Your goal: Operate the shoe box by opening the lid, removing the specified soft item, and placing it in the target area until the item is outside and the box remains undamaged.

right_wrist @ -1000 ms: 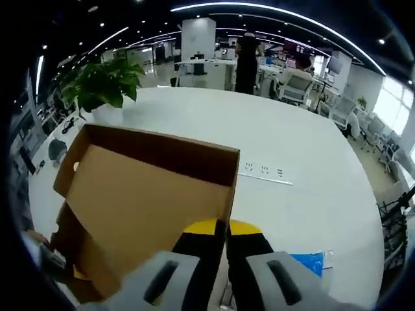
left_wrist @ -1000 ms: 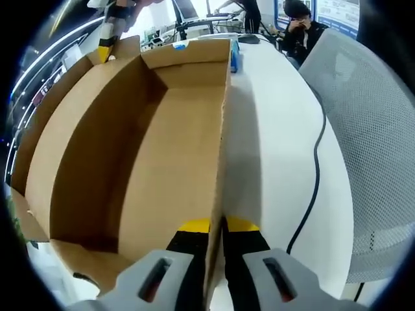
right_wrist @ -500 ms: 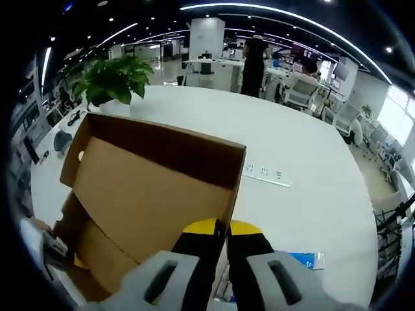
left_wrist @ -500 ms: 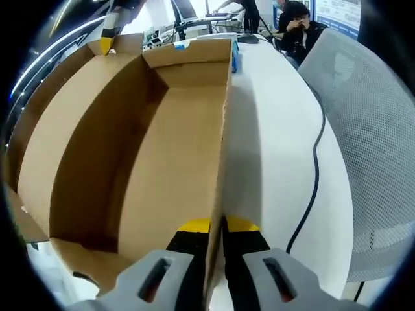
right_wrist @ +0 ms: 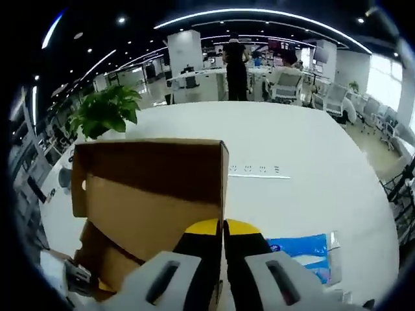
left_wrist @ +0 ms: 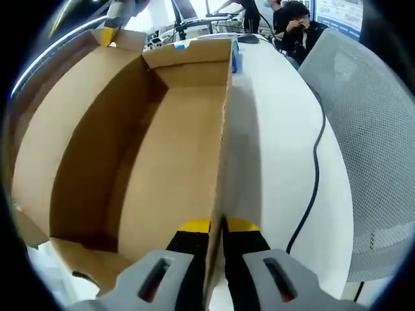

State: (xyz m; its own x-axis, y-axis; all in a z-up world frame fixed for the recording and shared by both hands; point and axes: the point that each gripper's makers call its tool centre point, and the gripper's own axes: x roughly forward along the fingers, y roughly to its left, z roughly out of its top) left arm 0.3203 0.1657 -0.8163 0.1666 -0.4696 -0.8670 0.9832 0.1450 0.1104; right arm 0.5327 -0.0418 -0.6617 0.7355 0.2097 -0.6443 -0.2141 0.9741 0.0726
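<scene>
left tongs [left_wrist: 216,225] clamp box wall [left_wrist: 222,149] | right tongs [right_wrist: 222,227] clamp lid [right_wrist: 152,194]

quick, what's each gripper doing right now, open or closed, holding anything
Left gripper: jaws shut on the cardboard box wall.
Right gripper: jaws shut on the box's edge.

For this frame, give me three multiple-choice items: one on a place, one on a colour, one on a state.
1. Where does the black cable lie?
A. inside the box
B. on the white table, between box and mesh chair
C. over the plant

2. What colour are the claw tips of the left claw?
A. yellow
B. red
C. green

3. What state is the cardboard box in?
A. taped shut
B. crushed flat
C. open on top

Answers:
1 B, it curves over bare tabletop.
2 A, yellow pads on black fingers.
3 C, its inner walls and floor show.
</scene>
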